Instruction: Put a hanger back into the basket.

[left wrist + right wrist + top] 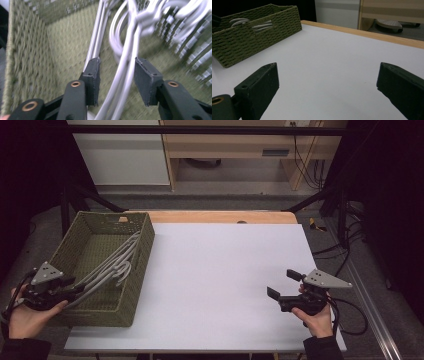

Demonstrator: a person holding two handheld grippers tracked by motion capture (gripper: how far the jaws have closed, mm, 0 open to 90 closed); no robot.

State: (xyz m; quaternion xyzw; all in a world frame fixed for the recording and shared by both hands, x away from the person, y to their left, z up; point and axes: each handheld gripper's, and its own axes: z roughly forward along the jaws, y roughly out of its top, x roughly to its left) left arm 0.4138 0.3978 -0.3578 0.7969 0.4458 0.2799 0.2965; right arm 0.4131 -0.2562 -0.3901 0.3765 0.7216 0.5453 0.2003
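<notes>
Grey hangers [125, 72] between slack left hand-held gripper [116, 75] pads | right hand-held gripper [327, 82] wide | basket [75, 245]

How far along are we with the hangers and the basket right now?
Done: several grey hangers lie inside the green woven basket, hooks toward its far end. In hand: the left gripper reaches into the basket at its near end, its jaws apart around a few hanger wires without pressing them. The right gripper hovers open over the white table. No hangers lie on the table, so little looks left.
</notes>
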